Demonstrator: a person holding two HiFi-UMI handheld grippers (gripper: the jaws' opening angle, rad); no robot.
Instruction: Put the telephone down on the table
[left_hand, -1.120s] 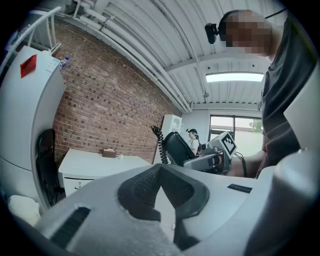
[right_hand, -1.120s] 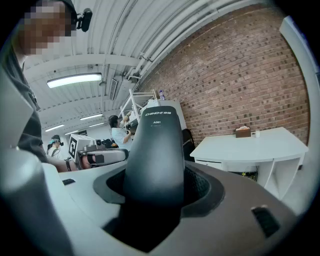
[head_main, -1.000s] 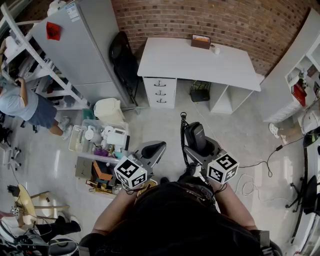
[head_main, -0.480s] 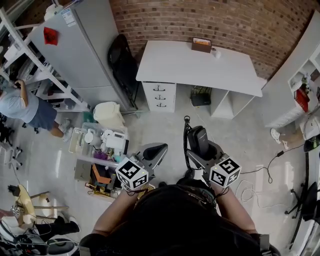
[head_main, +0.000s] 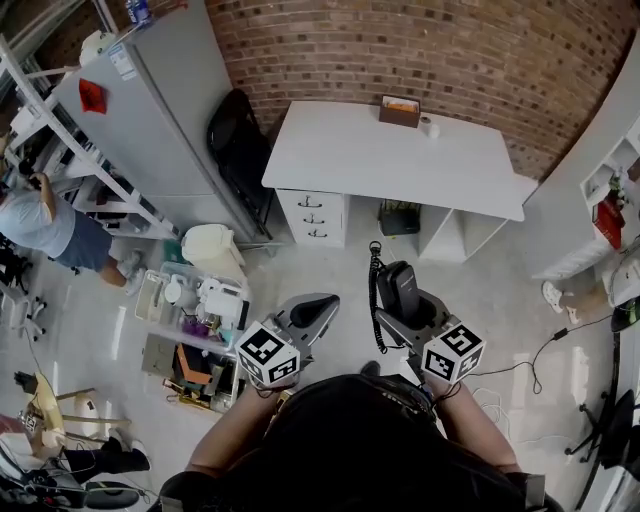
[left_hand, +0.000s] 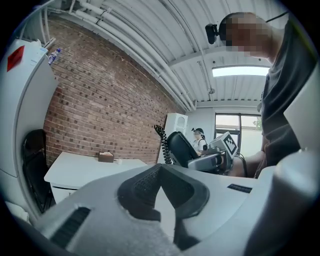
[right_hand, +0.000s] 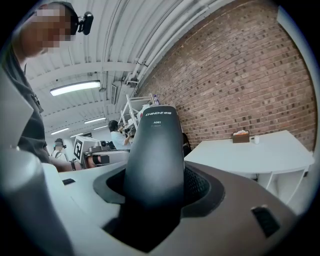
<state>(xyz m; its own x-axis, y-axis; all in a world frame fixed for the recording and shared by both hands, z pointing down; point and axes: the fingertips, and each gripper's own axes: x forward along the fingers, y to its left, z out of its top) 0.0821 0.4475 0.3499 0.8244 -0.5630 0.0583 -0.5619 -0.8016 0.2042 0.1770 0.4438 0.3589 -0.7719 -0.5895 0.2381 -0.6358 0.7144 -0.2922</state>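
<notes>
**A:** What is hidden or hard to make out?

**B:** The lower end of the telephone (right_hand: 154, 150). It sinks between the jaws of the right gripper (right_hand: 155, 192), and only its rounded black upper part stands clear. In the head view the marker cubes (head_main: 453, 350) cover how the person grips each handle. The coiled cord (head_main: 375, 290) runs down the telephone's left side and passes behind the gripper, so its far end cannot be told. The print on the telephone's back is too small to read with any trust.

**A:** How does the right gripper stand?

**B:** It is clamped on the telephone, with one jaw on each side and the dark pads pressed against it. The telephone points forward and up out of the jaws.

**A:** Where is the telephone, then?

**B:** It is in the air over the floor, in front of the person. It is well apart from the white table (head_main: 400, 165), which stands ahead against the brick wall (head_main: 450, 45).

**A:** And the left gripper (left_hand: 161, 167)?

**B:** Its own view shows the jaw tips brought together with nothing between them. It is held near the right gripper, on that gripper's left, and touches nothing.

**A:** Does the table carry anything?

**B:** A brown box (head_main: 400, 110) and a small white cup (head_main: 427, 125) stand just beside each other at the tabletop's back edge, by the wall.
</notes>
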